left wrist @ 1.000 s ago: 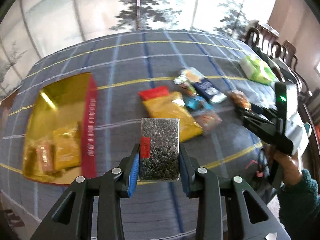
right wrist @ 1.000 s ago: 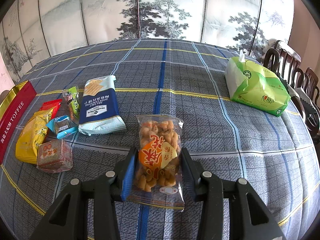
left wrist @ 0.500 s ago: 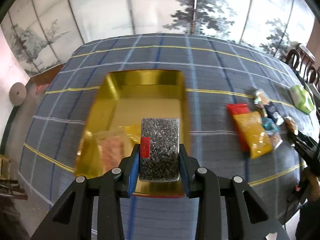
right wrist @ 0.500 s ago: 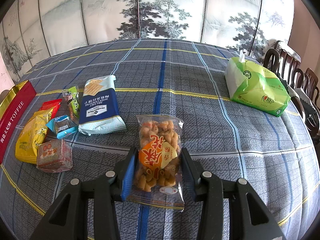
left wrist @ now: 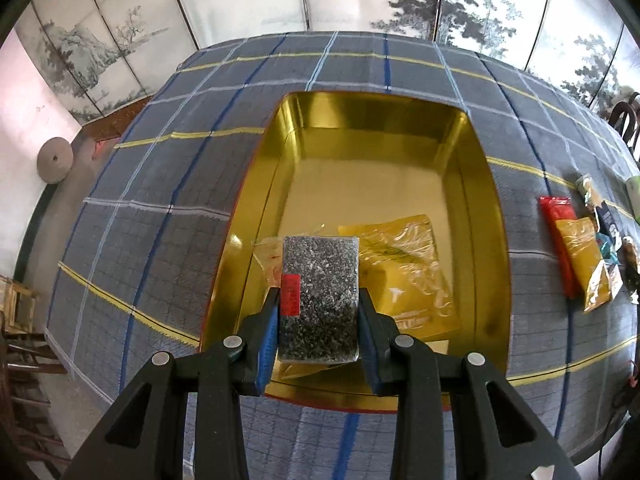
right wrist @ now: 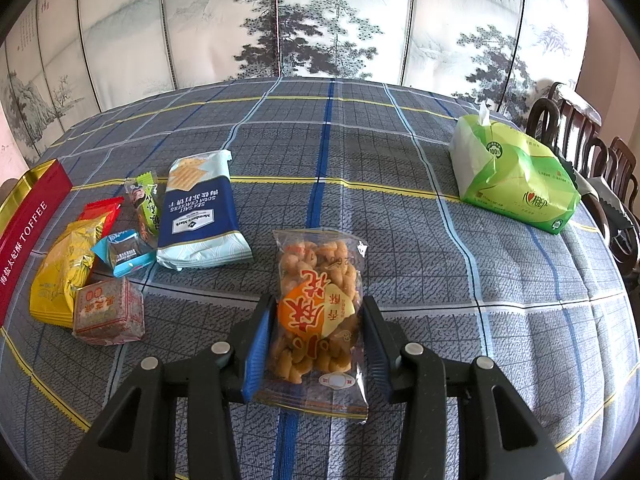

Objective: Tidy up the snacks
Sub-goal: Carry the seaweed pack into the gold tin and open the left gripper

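Your left hand-held gripper (left wrist: 319,316) clamps a speckled black rectangular packet (left wrist: 319,296), now closer over the glossy gold tin (left wrist: 376,116); right hand-held gripper (right wrist: 316,334) unmoved, pinching a crinkly clear twist-snack bag (right wrist: 318,308).

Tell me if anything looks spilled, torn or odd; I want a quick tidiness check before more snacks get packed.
Nothing looks spilled or torn. The loose snacks lie in a jumbled, overlapping cluster beside the cracker pack. The left tongs hold a dark speckled packet over the gold tin; the right tongs grip a twist-snack bag.

A big folding screen (right wrist: 320,28) with painted trees and hills stands behind the desk (right wrist: 400,168), which has a blue checked cloth. Dark wooden chairs (right wrist: 576,136) sit at the right.
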A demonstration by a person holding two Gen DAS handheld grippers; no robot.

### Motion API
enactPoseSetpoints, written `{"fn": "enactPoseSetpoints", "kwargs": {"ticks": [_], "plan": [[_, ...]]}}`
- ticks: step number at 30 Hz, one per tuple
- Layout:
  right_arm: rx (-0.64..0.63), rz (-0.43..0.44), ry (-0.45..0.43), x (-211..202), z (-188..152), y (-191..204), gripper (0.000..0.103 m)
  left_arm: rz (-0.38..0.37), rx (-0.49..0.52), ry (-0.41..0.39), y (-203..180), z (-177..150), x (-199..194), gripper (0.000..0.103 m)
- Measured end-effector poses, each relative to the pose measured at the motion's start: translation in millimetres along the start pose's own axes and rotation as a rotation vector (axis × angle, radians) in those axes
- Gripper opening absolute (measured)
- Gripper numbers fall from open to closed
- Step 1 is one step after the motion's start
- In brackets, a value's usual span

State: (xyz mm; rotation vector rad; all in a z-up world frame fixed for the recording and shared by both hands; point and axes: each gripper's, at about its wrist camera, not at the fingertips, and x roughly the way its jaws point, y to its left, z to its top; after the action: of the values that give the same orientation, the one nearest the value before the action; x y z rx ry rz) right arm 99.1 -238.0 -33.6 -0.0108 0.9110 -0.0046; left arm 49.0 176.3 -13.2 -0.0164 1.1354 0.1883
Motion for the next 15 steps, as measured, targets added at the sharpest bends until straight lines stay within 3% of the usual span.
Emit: {"fn": "enactPoseSetpoints", "kwargs": {"ticks": [15], "plan": [[0.000,-0.001,-0.001,0.3,-0.4,0.7,0.044,0.014,-0.006,0.024,13.3,-4.5,16.2,0.032]]}}
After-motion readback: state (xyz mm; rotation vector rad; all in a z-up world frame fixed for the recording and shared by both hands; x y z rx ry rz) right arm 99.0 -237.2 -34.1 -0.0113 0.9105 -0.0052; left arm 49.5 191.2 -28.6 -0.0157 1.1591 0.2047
